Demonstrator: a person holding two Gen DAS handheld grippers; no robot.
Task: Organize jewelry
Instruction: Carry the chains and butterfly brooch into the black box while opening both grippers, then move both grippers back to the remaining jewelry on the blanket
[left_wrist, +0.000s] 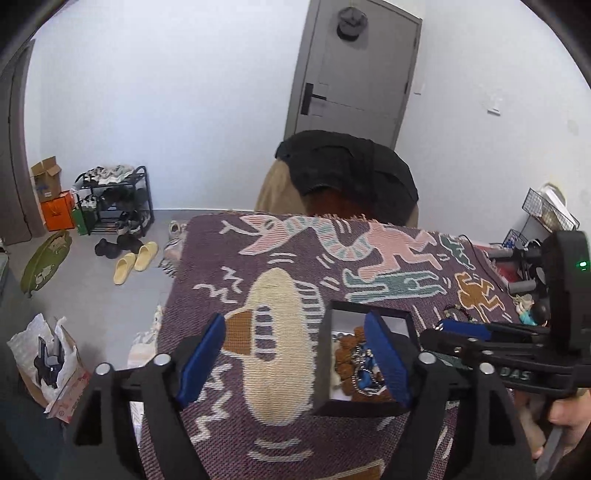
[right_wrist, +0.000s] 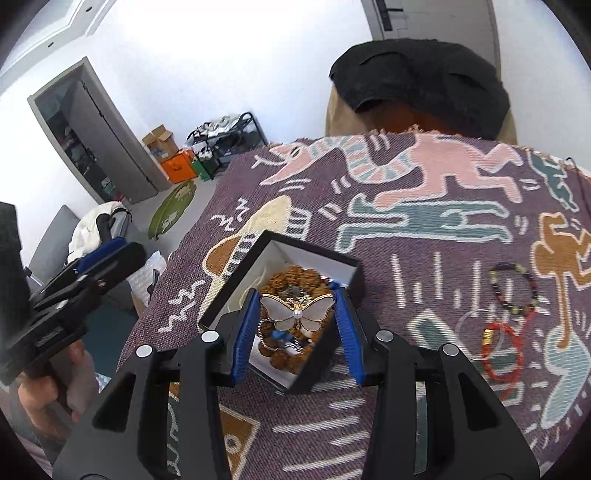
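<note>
On the purple patterned blanket (right_wrist: 424, 258) we hold a butterfly brooch (right_wrist: 297, 308), pearly wings rimmed in gold, pinched in our right gripper (right_wrist: 297, 332) above the open black jewelry box (right_wrist: 343, 267) of brown beads. Our left gripper (left_wrist: 295, 354) hangs spread and empty beside it. Bracelets (right_wrist: 511, 291) lie right.

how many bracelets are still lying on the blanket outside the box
2: a dark beaded bracelet right of the black box, and a red cord bracelet just below it. Others may lie out of view.
</note>
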